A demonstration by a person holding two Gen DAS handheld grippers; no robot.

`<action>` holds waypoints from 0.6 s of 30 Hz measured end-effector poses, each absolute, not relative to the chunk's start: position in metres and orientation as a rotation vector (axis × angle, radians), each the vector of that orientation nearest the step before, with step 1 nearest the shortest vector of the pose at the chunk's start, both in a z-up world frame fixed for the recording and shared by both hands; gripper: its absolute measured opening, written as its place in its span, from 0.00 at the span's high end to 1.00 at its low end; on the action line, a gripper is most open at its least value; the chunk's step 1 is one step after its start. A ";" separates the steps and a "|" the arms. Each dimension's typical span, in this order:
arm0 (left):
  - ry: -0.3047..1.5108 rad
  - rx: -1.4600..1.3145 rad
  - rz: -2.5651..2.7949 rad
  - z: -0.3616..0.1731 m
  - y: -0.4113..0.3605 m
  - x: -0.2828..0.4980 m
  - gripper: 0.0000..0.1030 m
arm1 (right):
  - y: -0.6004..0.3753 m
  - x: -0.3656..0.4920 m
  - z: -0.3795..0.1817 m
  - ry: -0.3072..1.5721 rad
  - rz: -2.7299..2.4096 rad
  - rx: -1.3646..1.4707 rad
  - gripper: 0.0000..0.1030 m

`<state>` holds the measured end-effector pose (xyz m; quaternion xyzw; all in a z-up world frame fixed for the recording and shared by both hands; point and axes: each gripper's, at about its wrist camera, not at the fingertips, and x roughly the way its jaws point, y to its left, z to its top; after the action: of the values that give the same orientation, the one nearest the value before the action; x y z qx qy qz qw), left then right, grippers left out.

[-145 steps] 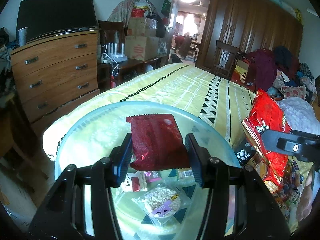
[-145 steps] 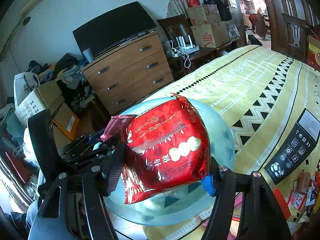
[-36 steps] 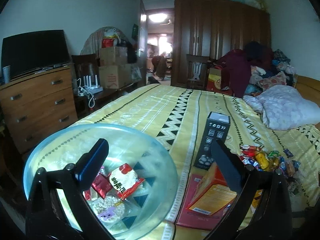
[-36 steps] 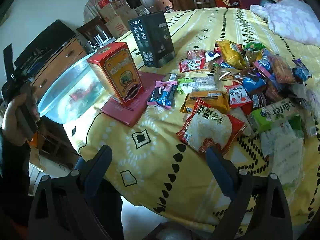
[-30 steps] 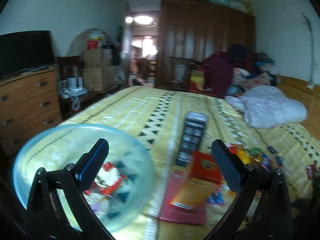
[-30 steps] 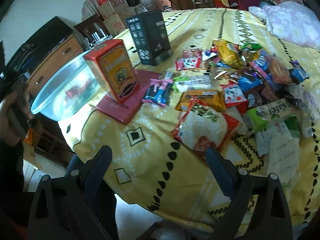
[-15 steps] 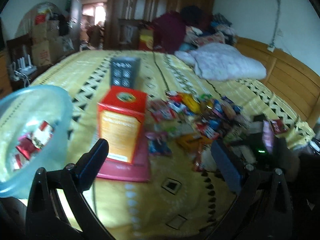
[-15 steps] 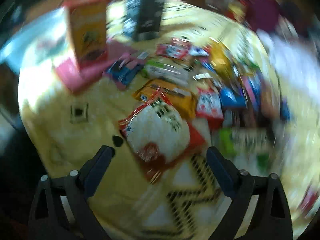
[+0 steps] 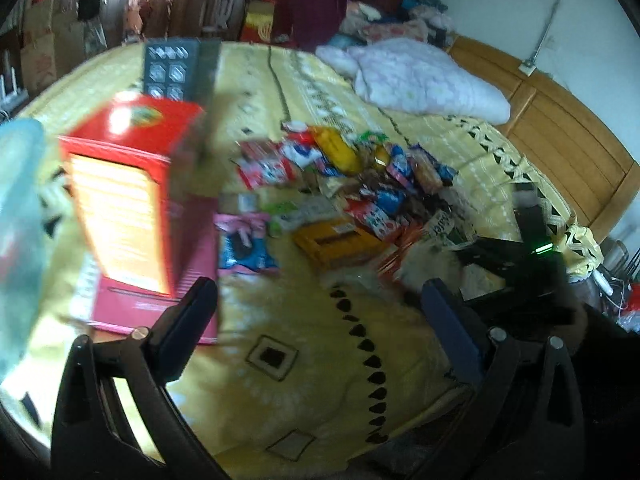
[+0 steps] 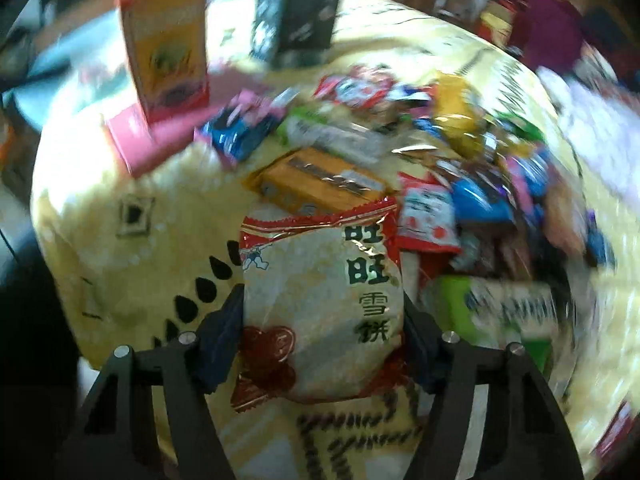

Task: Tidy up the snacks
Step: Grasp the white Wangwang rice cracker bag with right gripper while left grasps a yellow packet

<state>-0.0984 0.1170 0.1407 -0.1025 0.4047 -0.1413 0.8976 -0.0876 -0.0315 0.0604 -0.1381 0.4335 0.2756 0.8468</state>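
Note:
A heap of snack packets (image 9: pixel 344 184) lies on the yellow bedspread (image 9: pixel 304 336); it also shows in the right wrist view (image 10: pixel 460 152). My right gripper (image 10: pixel 322 336) has a white and red rice cracker bag (image 10: pixel 320 304) between its fingers, touching both sides of the bag near the bed's front edge. My left gripper (image 9: pixel 320 320) is open and empty above the bedspread, in front of the heap. The clear blue bowl (image 9: pixel 16 208) sits at the far left edge of the left wrist view.
A red and orange box (image 9: pixel 128 200) stands on a flat pink box (image 9: pixel 160 300). A dark box (image 9: pixel 180 68) stands behind it. A white quilt (image 9: pixel 424 80) and a wooden headboard (image 9: pixel 560 136) are at the back right. Both views are blurred.
Both grippers left the bowl and swung right to the snack heap. My right gripper dropped onto the rice cracker bag and its fingers closed in around it. The left stayed open.

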 end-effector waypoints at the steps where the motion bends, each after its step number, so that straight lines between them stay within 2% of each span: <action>1: 0.852 -0.207 -0.297 0.135 0.111 -0.093 0.04 | -0.048 -0.090 0.066 0.900 0.563 -0.212 0.30; 5: 0.931 -0.201 -0.329 0.111 0.091 -0.064 0.09 | -0.094 -0.098 0.080 0.866 0.501 -0.007 0.30; 10: 1.055 -0.291 -0.322 0.086 0.075 -0.010 0.08 | -0.148 -0.099 0.080 0.871 0.454 0.186 0.30; 18: 1.185 -0.245 -0.195 0.054 0.043 0.029 0.04 | -0.167 -0.097 0.068 0.888 0.455 0.243 0.29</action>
<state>0.0293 0.0434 0.0540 -0.1148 0.5561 -0.0914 0.8181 -0.0968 -0.1673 0.0676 0.1161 0.4248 0.2175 0.8711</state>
